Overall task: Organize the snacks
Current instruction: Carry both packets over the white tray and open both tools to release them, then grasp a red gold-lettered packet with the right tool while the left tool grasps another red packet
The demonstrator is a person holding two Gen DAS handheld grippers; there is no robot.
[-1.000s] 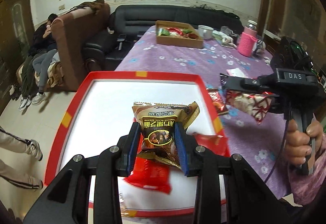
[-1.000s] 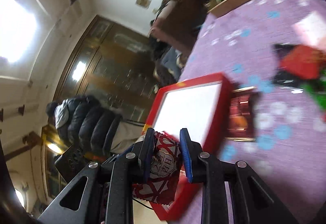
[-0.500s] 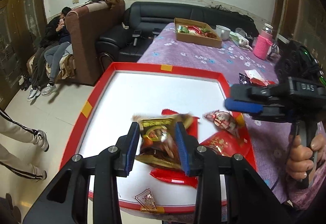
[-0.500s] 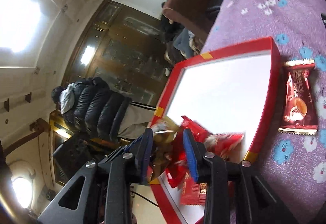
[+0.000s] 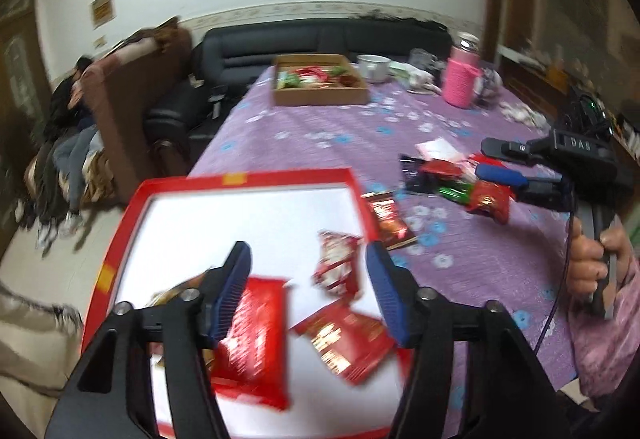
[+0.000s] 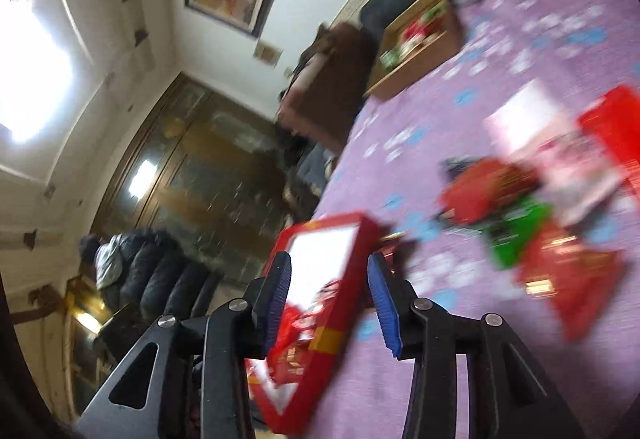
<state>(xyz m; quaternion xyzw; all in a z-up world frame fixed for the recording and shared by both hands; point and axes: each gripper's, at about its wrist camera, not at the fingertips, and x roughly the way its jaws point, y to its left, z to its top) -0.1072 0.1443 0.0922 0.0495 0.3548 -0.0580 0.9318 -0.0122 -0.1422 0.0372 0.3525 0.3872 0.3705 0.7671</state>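
Setting: living room; a table under a purple flowered cloth (image 5: 320, 127) fills the centre of the left wrist view, with a black sofa (image 5: 320, 39) and a framed picture on the wall at the top.
Tray: red-rimmed tray (image 5: 132, 199) with a flat white floor, lower left of the left wrist view; rim rigid, with yellow tape marks.
Left gripper (image 5: 308, 283): jaws have just been opening; they now stand spread with nothing between the pads. The brown-gold packet (image 5: 176, 293) pinched a second ago lies loose in the tray at the left finger, mostly hidden.
Right gripper (image 6: 330, 299): jaws have just been opening; fingers parted and empty. The red-and-white patterned pouch (image 5: 336, 267) it carried a second ago now rests on the tray floor.
Meaning: two snacks delivered; both tools are free for the next pick, as judged.
Tray contents: also two flat red foil packets (image 5: 252, 335), glossy, crinkled, with crimped ends; blurred.
Remaining snacks: loose pile (image 5: 460, 183) of red, green and black wrappers on the cloth, centre right of the left wrist view, beside the right gripper's fingers; one dark red bar wrapper (image 5: 388, 219) lies just outside the tray's right rim.
Background items: cardboard box (image 5: 320, 79) of snacks, pink knitted bottle sleeve (image 5: 464, 79), upper centre.
Handling note: foil is thin and slippery; pinch packets across the body, not the crimp.
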